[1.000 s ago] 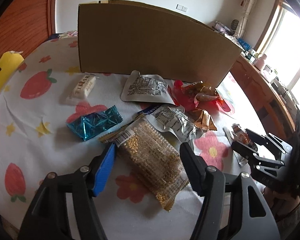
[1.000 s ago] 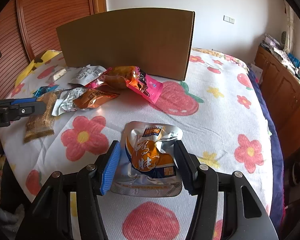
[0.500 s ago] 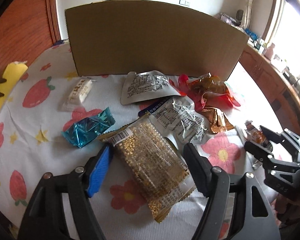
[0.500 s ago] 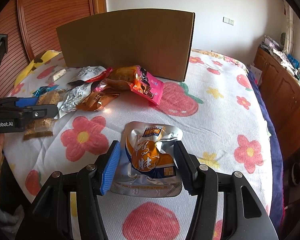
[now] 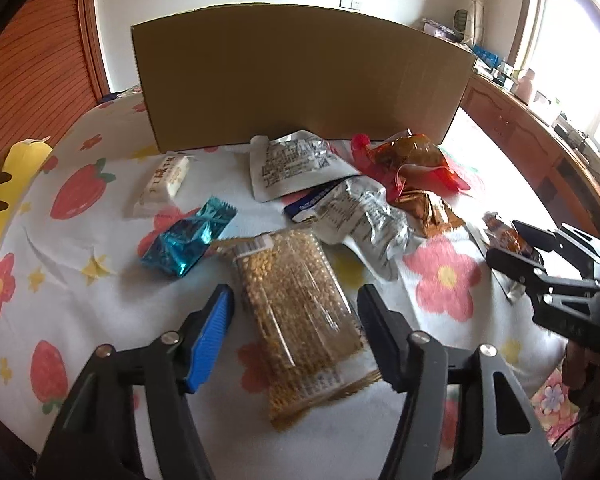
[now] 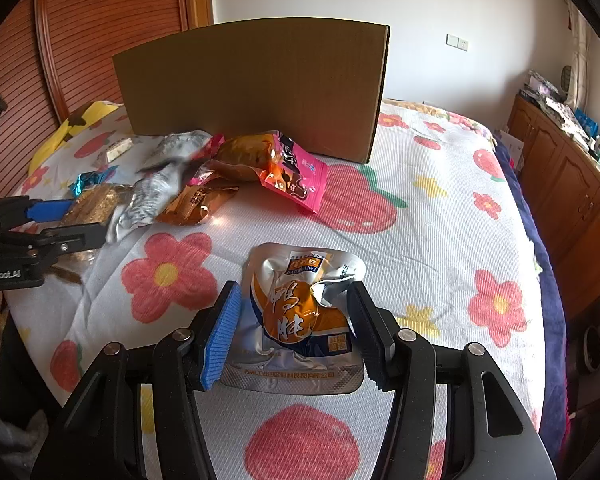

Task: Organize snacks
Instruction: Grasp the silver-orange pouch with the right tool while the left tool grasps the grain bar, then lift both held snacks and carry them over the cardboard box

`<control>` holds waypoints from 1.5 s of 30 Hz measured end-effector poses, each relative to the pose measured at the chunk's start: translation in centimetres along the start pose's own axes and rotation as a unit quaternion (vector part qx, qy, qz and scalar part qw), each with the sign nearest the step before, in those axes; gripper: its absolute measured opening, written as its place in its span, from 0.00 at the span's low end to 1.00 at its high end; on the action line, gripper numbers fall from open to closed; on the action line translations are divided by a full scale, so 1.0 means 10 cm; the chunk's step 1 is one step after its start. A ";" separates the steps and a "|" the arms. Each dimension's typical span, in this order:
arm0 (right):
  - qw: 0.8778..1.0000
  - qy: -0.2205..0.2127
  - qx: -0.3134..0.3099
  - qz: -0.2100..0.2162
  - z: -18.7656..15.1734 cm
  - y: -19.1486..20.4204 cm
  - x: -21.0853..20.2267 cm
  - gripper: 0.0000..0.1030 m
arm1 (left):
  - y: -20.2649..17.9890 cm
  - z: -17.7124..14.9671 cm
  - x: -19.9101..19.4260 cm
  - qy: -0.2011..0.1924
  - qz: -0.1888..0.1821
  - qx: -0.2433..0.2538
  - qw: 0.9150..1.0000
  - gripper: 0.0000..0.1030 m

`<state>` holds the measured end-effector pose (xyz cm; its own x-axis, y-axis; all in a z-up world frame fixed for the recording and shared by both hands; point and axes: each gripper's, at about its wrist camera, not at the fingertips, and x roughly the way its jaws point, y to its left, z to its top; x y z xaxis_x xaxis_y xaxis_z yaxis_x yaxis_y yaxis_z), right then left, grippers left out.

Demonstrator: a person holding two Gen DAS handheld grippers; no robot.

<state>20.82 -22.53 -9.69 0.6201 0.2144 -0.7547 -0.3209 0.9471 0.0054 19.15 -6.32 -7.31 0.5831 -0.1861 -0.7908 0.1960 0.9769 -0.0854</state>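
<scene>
The left claw [image 5: 296, 304] is being held wide open around a clear pack of golden grain snack [image 5: 296, 308] lying on the flowered bedspread [image 5: 80, 300]. The right claw [image 6: 294, 308], likewise spread wide, is being kept astride a silver-orange pouch [image 6: 300, 312] lying well apart from the snack pile before the cardboard box [image 6: 252, 88].

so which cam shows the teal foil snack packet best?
Left wrist: the teal foil snack packet lies whole and unobstructed, just ahead-left of the open left tool. Right wrist shows only a small teal corner at the pile's far edge.

Daylight from the window [image 5: 572, 40] overexposes the right side (fisheye-bent edges).
</scene>
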 end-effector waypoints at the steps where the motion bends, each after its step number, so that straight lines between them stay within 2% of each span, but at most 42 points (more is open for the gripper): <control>1: 1.000 0.000 0.000 0.000 0.00 0.00 0.00 0.54 | 0.01 -0.01 -0.01 -0.001 0.000 0.001 1.000 0.57; 5: 1.000 0.000 0.000 0.000 0.00 0.00 0.00 0.54 | 0.01 -0.05 -0.03 -0.005 0.011 0.011 1.000 0.49; 10: 1.000 0.000 0.000 -0.002 0.01 -0.01 0.00 0.54 | 0.00 -0.08 -0.08 -0.007 0.008 0.025 1.000 0.44; 14: 1.000 0.001 0.001 -0.001 0.00 0.00 0.00 0.54 | 0.03 -0.13 -0.14 -0.009 -0.007 0.018 1.000 0.43; 24: 1.000 0.014 0.005 0.003 0.05 0.00 0.03 0.54 | 0.05 -0.25 -0.31 -0.029 -0.013 0.027 0.999 0.41; 28: 1.000 0.018 0.010 0.000 0.06 -0.02 0.01 0.38 | 0.04 -0.26 -0.38 -0.040 -0.019 0.029 0.999 0.41; 37: 0.998 0.008 0.047 0.035 0.00 -0.09 -0.12 0.36 | 0.03 -0.27 -0.42 -0.055 -0.036 0.029 0.997 0.41; 45: 0.998 -0.012 0.051 0.041 0.09 -0.10 -0.32 0.36 | 0.03 -0.17 -0.55 -0.078 -0.041 0.031 0.996 0.41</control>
<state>19.80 -23.96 -6.75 0.6112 0.2970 -0.7336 -0.2980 0.9451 0.1342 14.67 -4.87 -4.00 0.6782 -0.2832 -0.6782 0.2924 0.9506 -0.1046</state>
